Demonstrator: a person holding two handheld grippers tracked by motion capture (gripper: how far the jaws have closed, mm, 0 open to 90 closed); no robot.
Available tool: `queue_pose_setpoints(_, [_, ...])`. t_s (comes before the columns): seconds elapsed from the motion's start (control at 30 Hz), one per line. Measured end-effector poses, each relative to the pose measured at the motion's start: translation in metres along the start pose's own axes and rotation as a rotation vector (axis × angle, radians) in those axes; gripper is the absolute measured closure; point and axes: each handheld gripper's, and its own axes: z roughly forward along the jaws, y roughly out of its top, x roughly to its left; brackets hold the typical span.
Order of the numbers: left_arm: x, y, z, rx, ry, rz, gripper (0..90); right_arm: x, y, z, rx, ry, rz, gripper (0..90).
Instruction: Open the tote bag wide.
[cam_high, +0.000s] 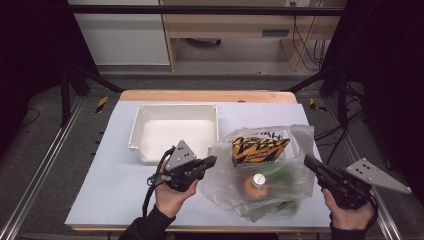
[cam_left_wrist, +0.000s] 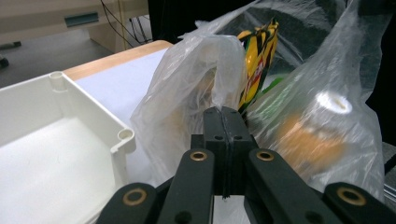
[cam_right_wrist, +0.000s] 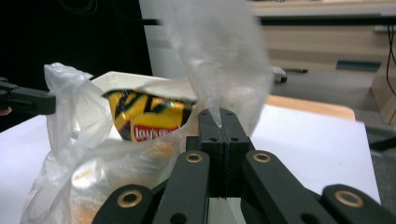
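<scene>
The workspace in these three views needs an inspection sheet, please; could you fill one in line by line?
Surface: white sheet over a wooden table.
Job's things: clear plastic bag holding a yellow chip packet, a white-capped orange bottle and green packets.
Clutter: empty white tray left of the bag.
Grippers: left gripper shut on the bag's left edge; right gripper shut on its right edge.
Cables: black cable trailing from the left gripper; wires behind the table.
Surroundings: wooden furniture, grey floor.

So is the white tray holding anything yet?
No, the white tray shows bare floor; the chip bag sits inside the plastic bag.
</scene>
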Motion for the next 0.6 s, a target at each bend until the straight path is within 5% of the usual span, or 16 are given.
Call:
queue_pose_setpoints(0.33, [0.001, -0.042, 0.004, 0.083, -0.021, -0.013, 90.0, -0.015, -0.047, -0.011, 0.115, -0.027, 0.076, 90.0])
queue_pose_setpoints(0.6, [-0.005, -0.069, 0.018, 0.149, -0.066, -0.031, 90.0, -0.021, -0.073, -0.013, 0.178, 0.016, 0.148, 90.0])
